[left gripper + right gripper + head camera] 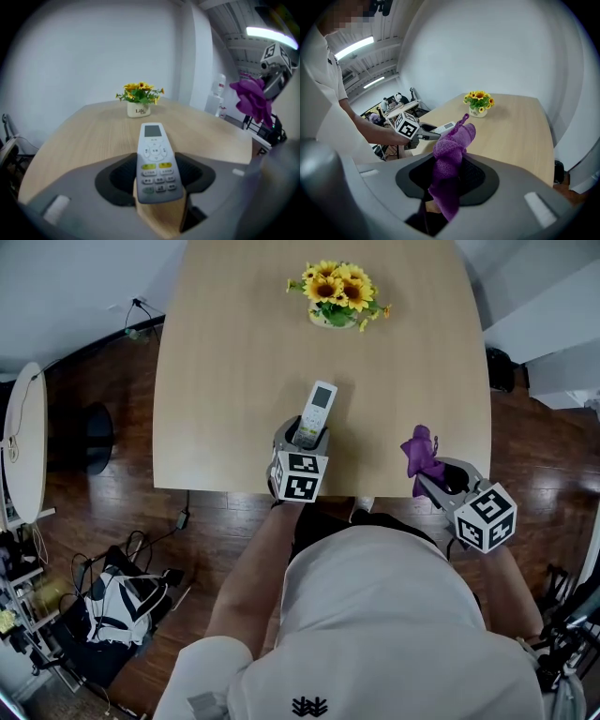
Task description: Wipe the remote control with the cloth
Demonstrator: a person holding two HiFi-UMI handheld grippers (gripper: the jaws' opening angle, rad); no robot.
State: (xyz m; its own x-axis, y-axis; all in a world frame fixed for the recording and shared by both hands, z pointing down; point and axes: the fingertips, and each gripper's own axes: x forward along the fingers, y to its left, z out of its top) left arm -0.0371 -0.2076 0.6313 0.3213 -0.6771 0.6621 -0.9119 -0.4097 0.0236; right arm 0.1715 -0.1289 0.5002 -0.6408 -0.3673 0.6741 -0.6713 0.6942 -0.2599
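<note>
A white remote control [315, 414] [154, 161] with a small screen and yellow buttons sticks out of my left gripper [302, 437] [157, 180], which is shut on its lower end above the table's near edge. The remote also shows in the right gripper view [440, 127]. My right gripper [434, 474] [447, 176] is shut on a bunched purple cloth [421, 454] [451, 161] [253, 99], held up to the right of the remote and apart from it.
The wooden table [244, 352] carries a white pot of sunflowers [337, 294] [139, 99] [478, 102] at its far side. Dark wood floor surrounds it, with a bag and cables [122, 601] at the left and a round white table [23, 442] beyond.
</note>
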